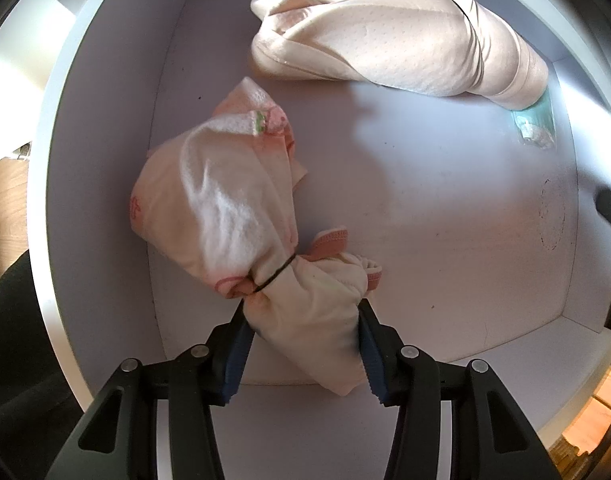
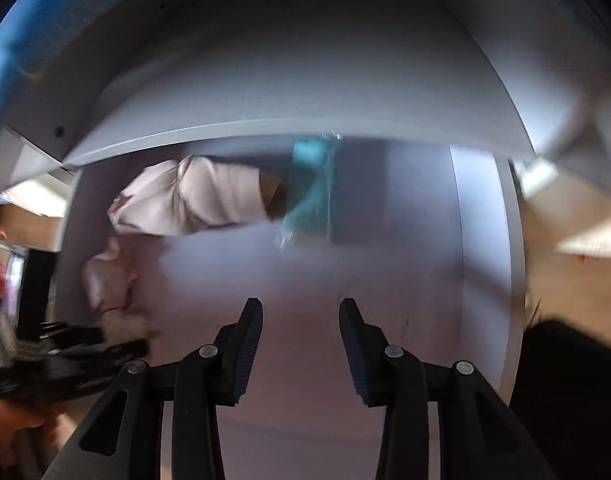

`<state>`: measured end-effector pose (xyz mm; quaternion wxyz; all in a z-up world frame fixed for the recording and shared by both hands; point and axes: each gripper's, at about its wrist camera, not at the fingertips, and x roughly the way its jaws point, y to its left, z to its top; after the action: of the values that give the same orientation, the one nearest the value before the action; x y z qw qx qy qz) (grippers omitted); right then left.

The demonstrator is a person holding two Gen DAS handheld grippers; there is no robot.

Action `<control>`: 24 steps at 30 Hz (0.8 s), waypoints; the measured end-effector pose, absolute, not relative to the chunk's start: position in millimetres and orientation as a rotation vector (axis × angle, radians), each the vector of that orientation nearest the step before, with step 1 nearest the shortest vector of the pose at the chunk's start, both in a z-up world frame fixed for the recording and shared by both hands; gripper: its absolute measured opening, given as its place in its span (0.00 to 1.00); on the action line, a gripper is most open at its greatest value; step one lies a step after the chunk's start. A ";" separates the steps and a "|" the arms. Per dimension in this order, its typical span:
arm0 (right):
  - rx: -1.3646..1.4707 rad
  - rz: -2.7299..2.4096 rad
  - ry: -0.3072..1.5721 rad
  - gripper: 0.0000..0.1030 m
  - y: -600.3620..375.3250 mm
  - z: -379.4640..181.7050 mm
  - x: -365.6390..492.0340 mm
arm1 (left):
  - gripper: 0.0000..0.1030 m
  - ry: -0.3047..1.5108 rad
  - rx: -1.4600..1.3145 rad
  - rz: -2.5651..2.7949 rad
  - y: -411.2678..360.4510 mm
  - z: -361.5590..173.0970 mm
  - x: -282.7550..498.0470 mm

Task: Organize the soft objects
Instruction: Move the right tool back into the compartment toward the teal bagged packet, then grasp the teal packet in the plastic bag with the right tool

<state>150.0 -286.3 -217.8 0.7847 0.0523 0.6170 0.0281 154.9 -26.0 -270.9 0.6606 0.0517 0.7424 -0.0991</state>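
White laminate made up the drawer (image 1: pixel 445 208), its pale floor and low walls taking most of both views. At the back lay the big beige bundle (image 1: pixel 405 40), a rolled cloth with a dark band round it, its long axis running along the rear wall and its tapered end reaching toward the right corner. Just beside that end, a small teal packet (image 1: pixel 535 122) sat against the wall.

Nearer the front lay the smaller pink-and-white bundle (image 1: pixel 233 208), tied about its middle with a thin black elastic (image 1: pixel 273 274). Its long axis ran diagonally, the fat rounded end pointing toward the back left and the narrow end toward the front right. The left gripper (image 1: pixel 301 344) was clenched on that narrow end, cloth pressed between both blue pads. The bundle seemed to rest on the drawer floor, well apart from the beige one.

The right gripper (image 2: pixel 301 344) hung over bare floor with its jaws spread and nothing between them; that view was blurred.

I judged the job partly done: one bundle looked settled at the back, the second was in the drawer but not yet let go. Whether more cloths waited outside, I could not tell.
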 end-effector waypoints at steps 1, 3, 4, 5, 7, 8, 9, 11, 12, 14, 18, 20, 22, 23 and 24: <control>0.072 0.065 1.320 0.36 -283.0 -221.2 155.5 | 0.49 1.679 0.114 -0.225 -24.9 -271.5 155.0; -0.016 0.072 1.305 0.36 -275.1 -227.7 164.3 | 0.49 1.679 0.107 -0.225 -20.9 -269.7 154.8; -0.046 0.078 1.299 0.36 -271.9 -230.1 166.7 | 0.49 1.679 0.107 -0.226 -19.9 -268.5 155.1; -0.066 0.089 1.294 0.36 -268.5 -232.9 169.3 | 0.49 1.678 0.111 -0.228 -19.6 -268.0 155.2; -0.130 0.100 1.286 0.36 -259.5 -240.4 175.4 | 0.49 1.676 0.109 -0.227 -18.8 -267.8 155.2; -0.164 0.101 1.278 0.36 -255.8 -243.2 177.8 | 0.49 1.676 0.109 -0.227 -18.5 -267.5 155.1; -0.206 0.099 1.272 0.36 -251.6 -246.5 180.9 | 0.49 1.675 0.109 -0.226 -18.8 -267.3 154.7; -0.244 0.094 1.272 0.36 -248.7 -253.6 187.8 | 0.49 1.675 0.106 -0.226 -18.6 -267.1 154.9; -0.247 0.089 1.274 0.36 -249.1 -256.4 191.3 | 0.49 1.674 0.108 -0.226 -18.7 -266.9 154.8; -0.245 0.081 1.280 0.36 -251.9 -261.4 198.8 | 0.49 1.673 0.110 -0.225 -18.9 -266.4 153.5; -0.253 0.106 1.290 0.32 -257.5 -266.9 208.0 | 0.49 1.673 0.110 -0.224 -20.1 -264.8 152.6; -0.250 0.113 1.304 0.30 -262.1 -268.6 209.2 | 0.49 1.673 0.114 -0.221 -22.9 -266.0 152.7; -0.233 0.131 1.320 0.29 -268.8 -269.1 205.7 | 0.49 1.673 0.115 -0.221 -23.8 -265.6 152.5; -0.237 0.137 1.331 0.29 -270.0 -268.9 202.5 | 0.49 1.673 0.113 -0.221 -24.2 -265.6 152.3; -0.240 0.141 1.346 0.29 -271.8 -268.6 198.0 | 0.49 1.673 0.113 -0.221 -24.8 -265.7 152.2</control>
<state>198.0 -271.8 -268.6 0.7731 -0.1107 0.6211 0.0652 152.2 -24.8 -265.7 0.6631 0.0498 0.7404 -0.0977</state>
